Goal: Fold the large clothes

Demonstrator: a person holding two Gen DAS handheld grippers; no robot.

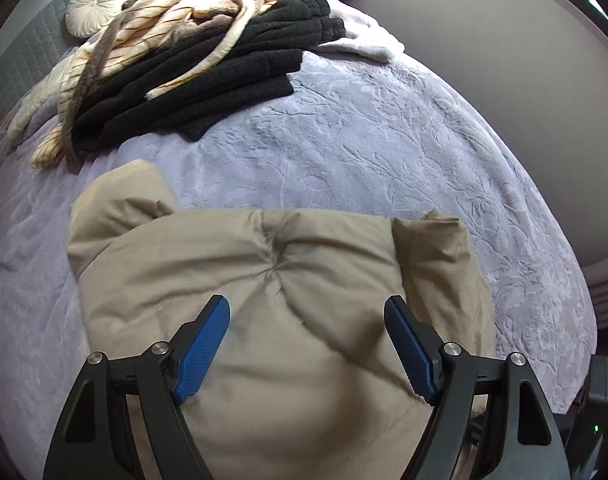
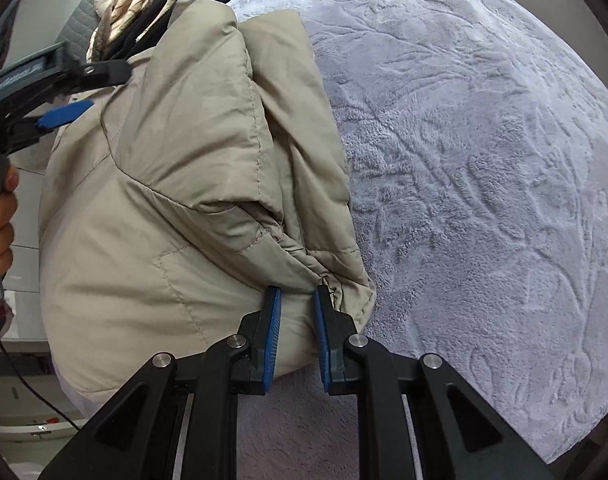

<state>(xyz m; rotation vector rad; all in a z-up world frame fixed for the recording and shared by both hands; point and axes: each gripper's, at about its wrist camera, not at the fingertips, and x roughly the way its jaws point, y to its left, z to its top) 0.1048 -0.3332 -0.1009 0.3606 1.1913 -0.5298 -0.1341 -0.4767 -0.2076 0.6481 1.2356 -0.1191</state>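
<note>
A beige quilted puffer jacket (image 1: 271, 264) lies folded in a bundle on the lavender bedspread (image 1: 384, 140). My left gripper (image 1: 306, 308) is open just above the jacket's near part, holding nothing. In the right wrist view the jacket (image 2: 175, 184) fills the left half. My right gripper (image 2: 297, 294) is shut on a bunched fold at the jacket's near right corner. The left gripper (image 2: 69, 92) also shows there at the jacket's far left side, jaws apart.
A stack of folded black fleece (image 1: 207, 76) lies at the far side of the bed under a cream patterned blanket (image 1: 175, 12). A round white cushion (image 1: 97, 2) leans on the grey headboard. The bedspread (image 2: 484, 160) stretches to the right.
</note>
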